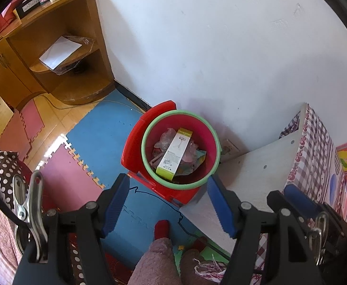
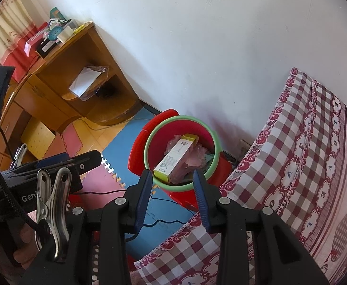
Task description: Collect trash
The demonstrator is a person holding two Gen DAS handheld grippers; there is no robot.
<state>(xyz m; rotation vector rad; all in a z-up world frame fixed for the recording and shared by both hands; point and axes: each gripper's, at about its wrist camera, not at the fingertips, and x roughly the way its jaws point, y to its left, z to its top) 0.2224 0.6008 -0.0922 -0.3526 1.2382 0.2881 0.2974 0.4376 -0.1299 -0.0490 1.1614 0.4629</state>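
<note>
Faintly, "Gen" lettering on left gripper [image 2: 54, 166].

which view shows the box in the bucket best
The left wrist view: the white and yellow box lies in full sight in the red bucket. In the right wrist view the right gripper's finger covers its near corner.
</note>
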